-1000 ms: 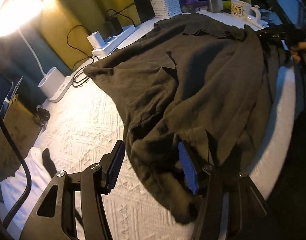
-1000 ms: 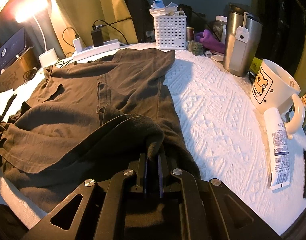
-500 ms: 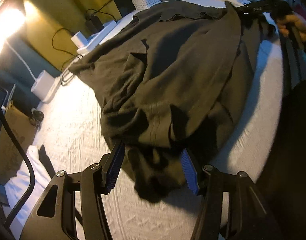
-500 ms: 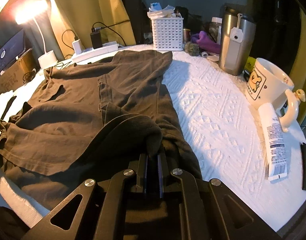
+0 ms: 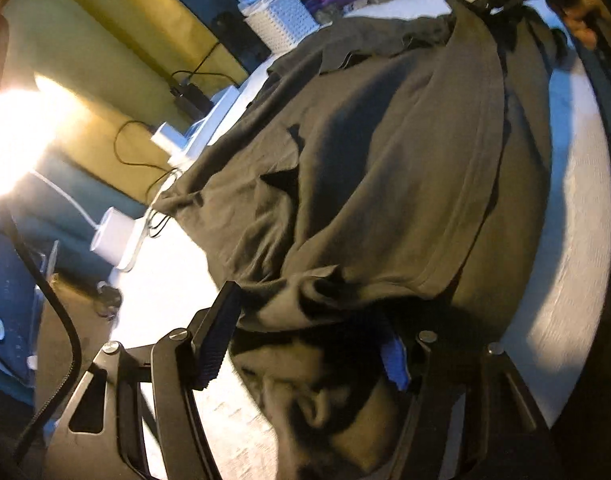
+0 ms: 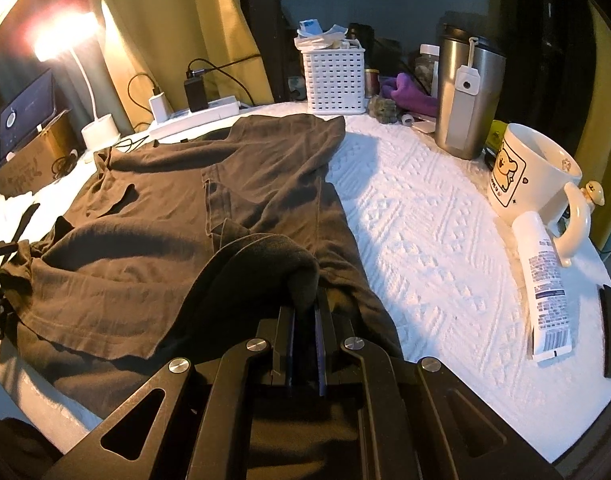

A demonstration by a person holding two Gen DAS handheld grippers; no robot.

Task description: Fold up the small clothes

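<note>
Two grippers, one garment, catalogued by size. Item: brown shirt (image 6: 153, 216), spread over the white textured cloth (image 6: 425, 248), filling the left and centre of the right wrist view; one bunched edge rises into my right gripper (image 6: 305, 312), which is clenched on a fold of it. Item: my left gripper (image 5: 305, 344), jaws opening, the shirt's crumpled hem lying between the pads but not pinched as far as I can tell. Risk, as I judge it: the hem slumps into a wad and the fold goes crooked; pulling with the right alone would drag the whole shirt toward the table's near edge at the bottom of the frame. Open room: bare cloth right of the shirt, centre frame. Crowded edges: steel tumbler (image 6: 465, 96), mug (image 6: 533, 172) and tube (image 6: 545, 292) at right; basket (image 6: 333, 80) at top centre; power strip (image 6: 193, 116) with cables and lamp base (image 6: 101, 132) at upper left, where a swung sleeve could snag.
</note>
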